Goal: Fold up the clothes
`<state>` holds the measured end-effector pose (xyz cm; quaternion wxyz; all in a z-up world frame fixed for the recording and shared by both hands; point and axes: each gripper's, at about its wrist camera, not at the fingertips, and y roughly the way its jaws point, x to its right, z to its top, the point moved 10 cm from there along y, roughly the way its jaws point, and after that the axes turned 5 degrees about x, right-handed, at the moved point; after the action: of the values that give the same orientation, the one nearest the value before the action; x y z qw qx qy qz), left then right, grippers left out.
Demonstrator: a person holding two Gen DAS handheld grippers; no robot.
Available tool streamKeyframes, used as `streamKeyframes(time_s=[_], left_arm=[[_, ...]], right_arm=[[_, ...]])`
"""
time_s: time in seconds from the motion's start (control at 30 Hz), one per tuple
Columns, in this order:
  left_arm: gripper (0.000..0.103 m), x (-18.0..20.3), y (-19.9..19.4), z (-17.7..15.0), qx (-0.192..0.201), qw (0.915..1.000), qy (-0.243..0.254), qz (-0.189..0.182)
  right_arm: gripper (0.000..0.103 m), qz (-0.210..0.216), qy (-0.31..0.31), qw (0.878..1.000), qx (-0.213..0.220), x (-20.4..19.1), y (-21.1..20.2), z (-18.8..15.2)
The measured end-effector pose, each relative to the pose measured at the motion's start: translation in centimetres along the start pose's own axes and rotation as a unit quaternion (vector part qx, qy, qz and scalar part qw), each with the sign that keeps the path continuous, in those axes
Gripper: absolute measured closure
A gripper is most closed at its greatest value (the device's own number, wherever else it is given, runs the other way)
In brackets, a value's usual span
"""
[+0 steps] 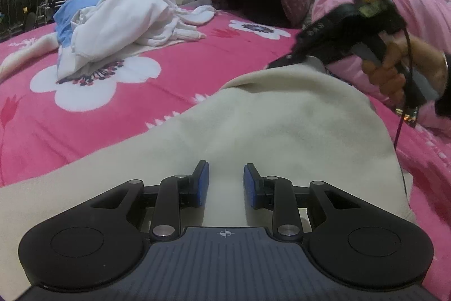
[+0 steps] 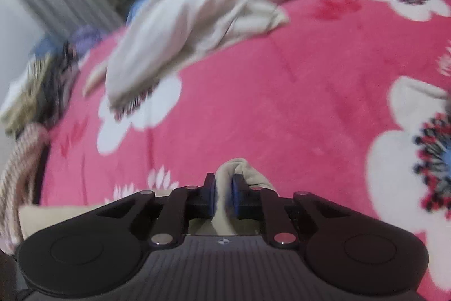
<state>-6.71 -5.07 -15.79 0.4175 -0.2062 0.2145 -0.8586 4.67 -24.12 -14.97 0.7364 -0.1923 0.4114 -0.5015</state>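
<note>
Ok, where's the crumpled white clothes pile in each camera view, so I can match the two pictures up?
Left wrist view: the white clothes pile lies upper left on the pink floral blanket, beyond the cream garment.
Right wrist view: the pile sits upper centre-left, blurred, stretching towards the top right.
Shared landmark: the white flower print under the pile's near end, showing dark red stamens.

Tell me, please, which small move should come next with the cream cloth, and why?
Probably close the left gripper on the cream cloth: its pads stand apart over flat fabric, holding nothing, while the right gripper already pinches a bunched edge. Two held edges would let the fold begin.
</note>
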Motion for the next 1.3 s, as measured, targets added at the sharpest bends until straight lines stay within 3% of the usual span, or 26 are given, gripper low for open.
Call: streamKeyframes(time_s=[0.03,0.13,0.2,0.23,0.33,0.43,0.47,0.57,0.63,0.73,0.97,1.13,1.23,1.3], left_arm=[[0.076,-0.1,0.0,-0.1,0.0,1.0,-0.001,-0.001],[0.076,-0.2,0.1,-0.1,0.001,1.0,-0.002,-0.004],[0.076,-0.2,0.1,-0.1,-0.002,1.0,0.0,-0.003],[0.076,-0.1,0.1,0.0,-0.003,1.0,0.002,-0.001],[0.076,0.0,0.0,0.2,-0.007,0.9999,0.008,0.004],[0.076,0.0,-0.3,1.1,-0.009,0.9999,0.011,0.004],[0.076,-0.2,-0.4,1.7,-0.006,0.9999,0.016,0.002],[0.068,-0.9,-0.2,3.7,0.002,0.9989,0.047,0.0],[0.062,-1.9,1.1,4.5,-0.018,0.998,0.059,-0.011],[0.062,-3.5,3.6,4.8,-0.047,0.9966,0.063,-0.023],[0.061,-4.1,7.8,5.0,-0.099,0.9874,0.001,-0.123],[0.065,-3.7,8.2,4.5,-0.104,0.9827,-0.007,-0.153],[0.072,-3.6,7.8,4.4,-0.1,0.9821,-0.012,-0.159],[0.077,-3.5,7.3,4.6,-0.094,0.9823,-0.012,-0.162]], right_arm=[[0.1,-0.017,0.02,1.0,0.016,1.3,-0.3,-0.4],[0.103,-0.137,0.072,0.986,0.066,7.9,-1.9,-0.7],[0.103,-0.12,0.165,0.976,0.081,11.3,-3.4,-1.0],[0.103,-0.114,0.177,0.973,0.096,11.8,-4.3,-0.8],[0.094,-0.072,0.121,0.985,0.105,8.3,-5.6,0.8],[0.063,-0.021,0.065,0.995,0.075,3.5,-4.7,1.8],[0.06,-0.011,0.056,0.997,0.059,2.3,-4.0,2.1],[0.059,0.013,0.051,0.999,0.002,0.0,-1.6,2.5],[0.059,0.019,0.069,0.997,-0.042,0.0,0.1,2.5],[0.059,0.014,0.082,0.992,-0.09,0.2,2.0,2.6],[0.061,0.015,0.097,0.982,-0.163,1.0,3.0,1.9],[0.06,0.032,0.109,0.975,-0.19,1.4,3.6,2.4],[0.061,0.031,0.075,0.983,-0.164,0.8,3.4,3.9],[0.061,0.04,0.021,0.988,-0.147,-0.7,3.2,4.6]])
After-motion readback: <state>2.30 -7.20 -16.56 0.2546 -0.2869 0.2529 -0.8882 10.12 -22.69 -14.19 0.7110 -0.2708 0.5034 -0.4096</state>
